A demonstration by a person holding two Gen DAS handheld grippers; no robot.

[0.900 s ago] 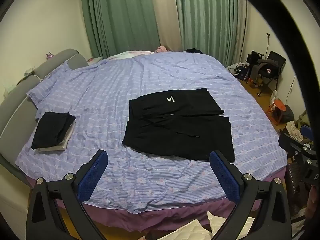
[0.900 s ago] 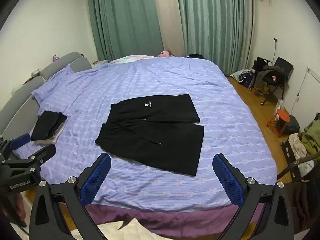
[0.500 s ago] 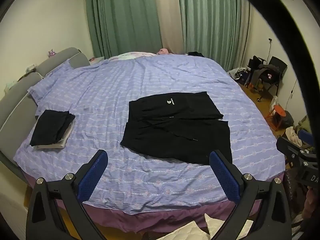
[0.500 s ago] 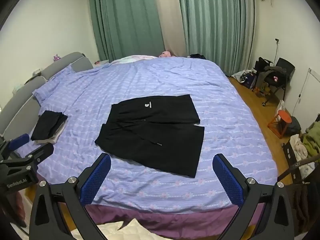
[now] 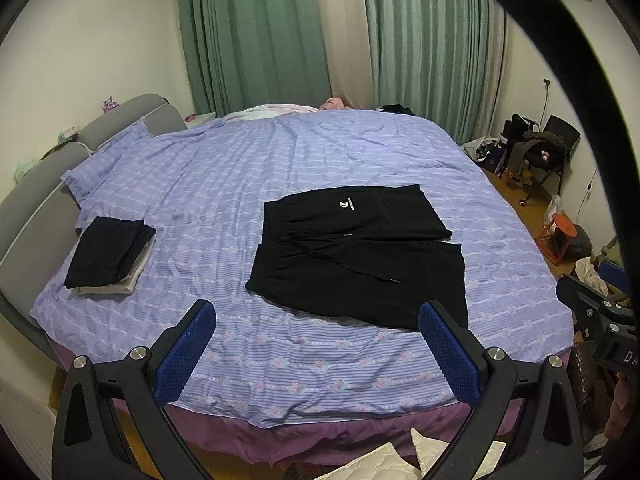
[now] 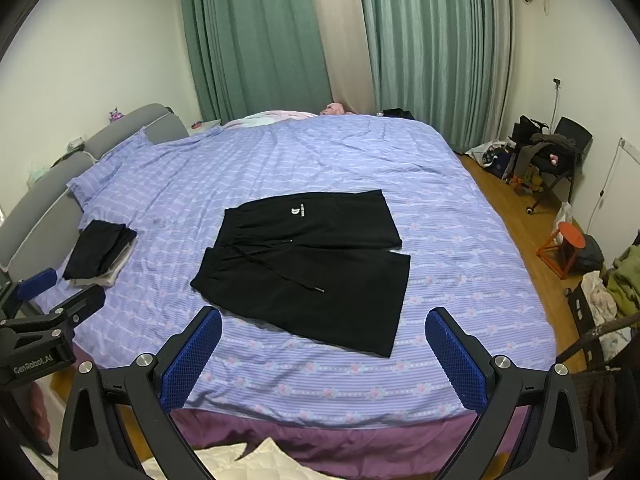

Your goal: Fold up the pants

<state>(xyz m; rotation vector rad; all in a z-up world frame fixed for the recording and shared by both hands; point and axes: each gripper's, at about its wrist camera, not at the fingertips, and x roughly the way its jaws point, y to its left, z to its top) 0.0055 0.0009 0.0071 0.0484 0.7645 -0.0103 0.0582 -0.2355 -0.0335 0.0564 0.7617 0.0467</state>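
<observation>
- Black pants (image 5: pixel 360 258) lie flat on the bed (image 5: pixel 280 168), toward the near edge, roughly mid-bed; also seen from right cam (image 6: pixel 308 264).
- Look like shorts, spread open: both legs side by side, one farther w/ a small white logo (image 5: pixel 346 205), one nearer.
- Progress: judging by this, no fold done yet. Garment only laid out and smoothed. All folds still left, likely leg-over-leg first, then halving.
- Orientation: waistband at the left end, hems at the right end. Long axis runs left-right across the bed, slightly slanted, roughly parallel to the near edge.
- Drawstring (image 5: pixel 340 260) loose, trails diagonally over the nearer leg; could get caught in a fold.
- Left gripper (image 5: pixel 316 344): fingers wide apart, holding nothing, hovering off the near edge, well apart from the cloth.
- Right gripper (image 6: pixel 324 350): same, fingers spread wide, empty, short of the fabric.
- Stack of folded clothes (image 5: pixel 110 256) sits at the left side of the bed by the grey headboard (image 5: pixel 36 196), well apart from the pants. Prob. the pile where finished items go, but that's a guess.
- Green curtains (image 5: pixel 256 32) behind; cluttered chair (image 5: pixel 548 148) at right.
</observation>
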